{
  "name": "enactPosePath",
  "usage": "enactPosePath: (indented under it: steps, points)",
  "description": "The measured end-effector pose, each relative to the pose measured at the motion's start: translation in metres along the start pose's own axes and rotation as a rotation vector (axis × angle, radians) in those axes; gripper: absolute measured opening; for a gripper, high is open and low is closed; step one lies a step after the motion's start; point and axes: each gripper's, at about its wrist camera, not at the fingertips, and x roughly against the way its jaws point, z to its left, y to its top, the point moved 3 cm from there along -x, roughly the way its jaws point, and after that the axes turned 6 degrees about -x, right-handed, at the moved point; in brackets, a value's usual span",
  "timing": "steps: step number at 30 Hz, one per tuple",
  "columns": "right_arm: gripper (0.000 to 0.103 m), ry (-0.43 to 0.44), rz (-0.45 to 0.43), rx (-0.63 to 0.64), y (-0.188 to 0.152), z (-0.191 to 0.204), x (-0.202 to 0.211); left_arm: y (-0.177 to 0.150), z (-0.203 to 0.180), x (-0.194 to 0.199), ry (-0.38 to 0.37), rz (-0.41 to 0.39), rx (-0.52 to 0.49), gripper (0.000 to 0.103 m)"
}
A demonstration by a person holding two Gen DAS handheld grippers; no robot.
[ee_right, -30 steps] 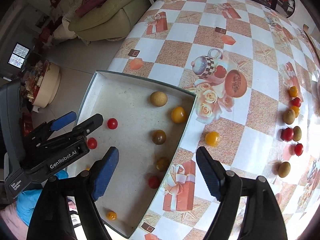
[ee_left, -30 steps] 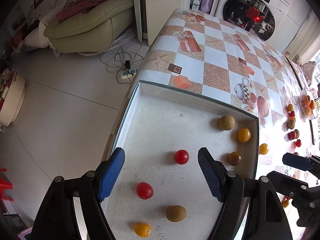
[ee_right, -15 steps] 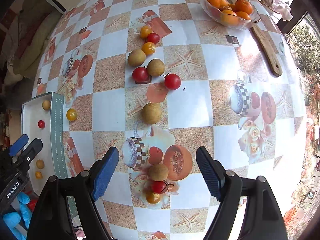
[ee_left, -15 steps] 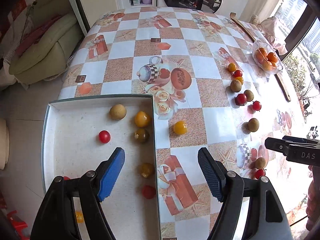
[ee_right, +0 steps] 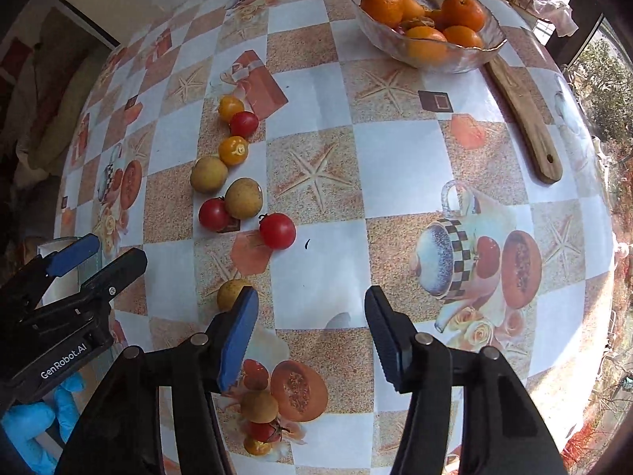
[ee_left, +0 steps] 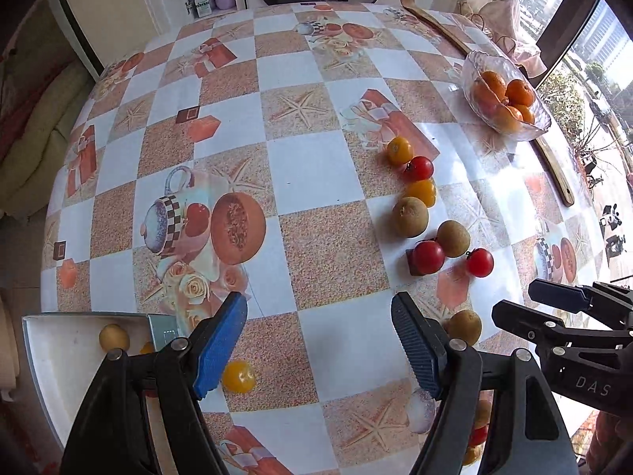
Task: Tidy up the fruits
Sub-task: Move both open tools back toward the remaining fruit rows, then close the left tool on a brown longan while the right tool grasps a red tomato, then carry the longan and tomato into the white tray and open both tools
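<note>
Currently you are holding both the left gripper (ee_left: 318, 340) and right gripper (ee_right: 310, 328) spread wide, grasping nothing. Only your left view is showing the tray (ee_left: 63, 350), near left; loose fruits (ee_right: 237, 166) are lying mid-table.

We take the bowl of oranges (ee_right: 429, 19) as our landmark, standing on the counter (ee_right: 395, 166) at its far right. A wooden stick (ee_right: 522, 111) lies just beside the bowl, running nearer along the counter's right edge. Left of the bowl and nearer to us, a line of small fruits (ee_right: 233, 166) lies on the counter (several touching). Farthest from the bowl, at the near left corner, sits the tray (ee_left: 59, 352), with one fruit (ee_left: 114, 337) in it.
</note>
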Motion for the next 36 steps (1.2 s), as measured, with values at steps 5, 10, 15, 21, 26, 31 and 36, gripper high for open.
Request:
enactPosePath:
  steps: [5,10,15,21,26,31,36]
  points:
    - [0.057,0.019,-0.004,0.043,0.006,0.005,-0.011,0.022,-0.011,-0.014,-0.026,0.000,-0.022,0.077]
    - [0.056,0.050,-0.027,0.051,0.012,0.003,-0.015,0.034,-0.019,-0.023,-0.050,0.002,-0.034,0.077]
    - [0.056,0.061,-0.057,0.115,0.013,0.011,-0.016,0.042,-0.022,-0.031,-0.048,0.007,-0.024,0.077]
    - [0.030,0.060,-0.092,0.125,0.019,0.016,-0.018,0.047,-0.027,-0.042,-0.010,0.027,-0.035,0.077]
    - [0.022,0.092,-0.074,0.124,0.018,0.019,-0.017,0.049,-0.027,-0.046,0.022,0.025,-0.018,0.063]
    - [0.022,0.109,-0.063,0.084,0.016,0.009,-0.011,0.052,-0.020,-0.042,0.019,-0.001,0.006,0.028]
    - [0.022,0.114,-0.055,0.034,0.014,-0.003,-0.005,0.045,-0.012,-0.029,-0.015,-0.027,0.055,0.028]
